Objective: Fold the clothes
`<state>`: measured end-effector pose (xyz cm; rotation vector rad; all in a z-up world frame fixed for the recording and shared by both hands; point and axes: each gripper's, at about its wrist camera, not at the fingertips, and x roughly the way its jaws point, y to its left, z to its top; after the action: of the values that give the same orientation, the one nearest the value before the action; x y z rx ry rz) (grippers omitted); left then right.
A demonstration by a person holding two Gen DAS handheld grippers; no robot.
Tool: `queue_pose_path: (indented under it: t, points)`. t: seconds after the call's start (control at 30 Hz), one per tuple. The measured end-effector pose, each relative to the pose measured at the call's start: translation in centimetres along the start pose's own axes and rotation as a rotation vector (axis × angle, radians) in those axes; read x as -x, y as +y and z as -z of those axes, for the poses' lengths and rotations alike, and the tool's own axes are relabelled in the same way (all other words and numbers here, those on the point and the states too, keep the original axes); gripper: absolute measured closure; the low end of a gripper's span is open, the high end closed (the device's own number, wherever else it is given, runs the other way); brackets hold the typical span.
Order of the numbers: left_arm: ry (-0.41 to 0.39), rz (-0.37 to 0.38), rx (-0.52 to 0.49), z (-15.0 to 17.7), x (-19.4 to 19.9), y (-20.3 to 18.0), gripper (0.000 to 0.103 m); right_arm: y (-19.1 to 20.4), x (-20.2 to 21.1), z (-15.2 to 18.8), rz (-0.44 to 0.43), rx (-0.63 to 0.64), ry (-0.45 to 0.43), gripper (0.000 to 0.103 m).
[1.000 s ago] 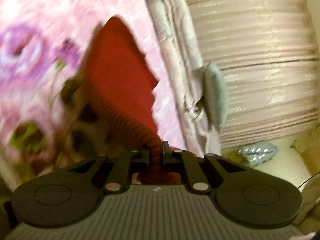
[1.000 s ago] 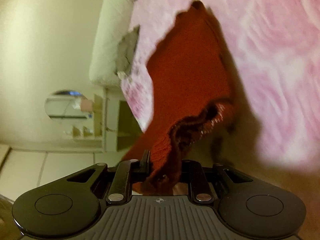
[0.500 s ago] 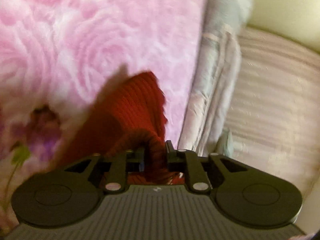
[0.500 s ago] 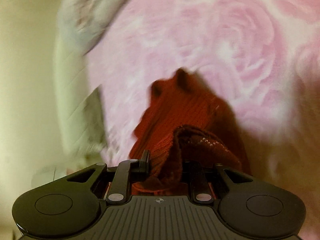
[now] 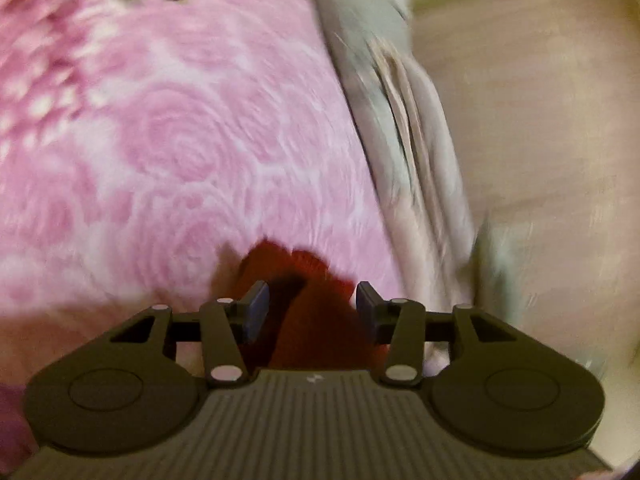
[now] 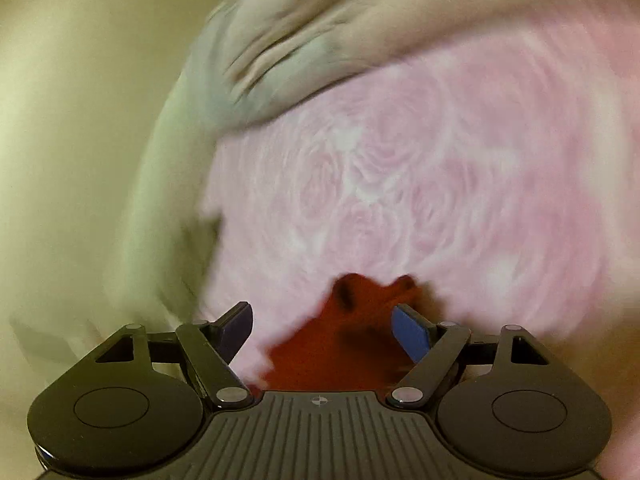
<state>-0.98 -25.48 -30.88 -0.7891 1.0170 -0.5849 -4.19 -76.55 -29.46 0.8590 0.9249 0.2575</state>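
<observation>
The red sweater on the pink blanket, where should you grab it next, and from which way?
Probably the near edge of the red sweater, coming down from above and a little behind. It lies slack on the pink blanket, so only a bunched edge gives something to pinch. The right gripper and left gripper have just been opening; cloth lies between the jaws, unpinched.

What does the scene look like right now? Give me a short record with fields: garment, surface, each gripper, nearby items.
garment: red knit garment, lying on the bed between both grippers' fingers, edge bunched
surface: pink rose-patterned blanket
left gripper: jaws have just been opening; fingers apart, pads off the knit
right gripper: jaws have just been opening; fingers wide apart, garment released
nearby: pale grey-beige bedding bunched along the blanket's edge
image quality: both views motion-blurred
</observation>
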Motion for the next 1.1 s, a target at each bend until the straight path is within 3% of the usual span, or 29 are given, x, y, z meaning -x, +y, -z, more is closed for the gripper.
queue_pose_path:
  t: [0.13, 0.23, 0.3, 0.33, 0.37, 0.4, 0.47, 0.57, 0.67, 0.73, 0.83, 0.9, 0.93, 0.97, 1.03, 1.1]
  points:
    - [0.067, -0.035, -0.220, 1.2, -1.8, -1.2, 0.060, 0.5, -1.1, 2.0, 0.055, 0.289, 0.139, 0.024]
    - [0.081, -0.043, -0.241, 1.4, -2.9, -0.9, 0.060, -0.2, -2.6, 3.0, 0.073, 0.346, 0.177, 0.024]
    - [0.088, -0.033, -0.235, 1.5, -3.6, -0.8, 0.066, -0.9, -3.4, 3.1, 0.075, 0.326, 0.180, 0.029]
    - [0.090, -0.023, -0.235, 1.5, -3.9, -0.8, 0.069, -1.0, -3.5, 3.1, 0.067, 0.314, 0.184, 0.048]
    - [0.095, -0.011, -0.235, 1.6, -4.1, -1.0, 0.085, -0.9, -3.6, 3.2, 0.061, 0.308, 0.192, 0.071]
    - [0.098, 0.005, -0.232, 1.6, -4.1, -1.1, 0.096, -0.8, -3.7, 3.4, 0.057, 0.308, 0.195, 0.074]
    - [0.087, 0.031, -0.222, 1.6, -4.1, -1.2, 0.096, -0.4, -3.3, 3.4, 0.058, 0.330, 0.169, 0.083]
    - [0.013, 0.041, -0.197, 1.1, -3.1, -1.3, 0.097, 0.3, -2.0, 2.8, 0.056, 0.345, 0.103, 0.086]
    - [-0.053, 0.036, -0.168, 0.5, -2.3, -1.3, 0.097, 0.8, -1.1, 1.7, 0.046, 0.332, 0.021, 0.086]
    - [-0.037, -0.027, -0.134, 0.3, -3.4, -0.7, 0.097, 1.1, -1.8, 1.1, 0.066, 0.327, 0.016, 0.086]
    - [0.019, -0.114, -0.067, 0.4, -5.8, 0.8, 0.096, 0.5, -4.9, 1.0, 0.154, 0.305, 0.085, 0.086]
    - [0.015, -0.102, -0.020, 0.3, -6.1, 1.1, 0.095, 0.2, -5.9, 1.0, 0.187, 0.285, 0.098, 0.083]
    - [0.013, -0.098, -0.016, 0.3, -6.1, 1.1, 0.095, 0.4, -5.7, 1.0, 0.190, 0.286, 0.085, 0.066]
    - [0.014, -0.093, -0.015, 0.3, -6.0, 1.1, 0.095, 0.7, -5.2, 1.0, 0.198, 0.299, 0.063, 0.043]
    - [0.017, -0.083, -0.008, 0.3, -5.9, 1.2, 0.094, 1.4, -4.2, 0.9, 0.207, 0.328, 0.026, 0.031]
    - [0.019, -0.075, -0.005, 0.3, -5.9, 1.4, 0.094, 1.8, -3.7, 0.5, 0.179, 0.367, 0.015, 0.031]
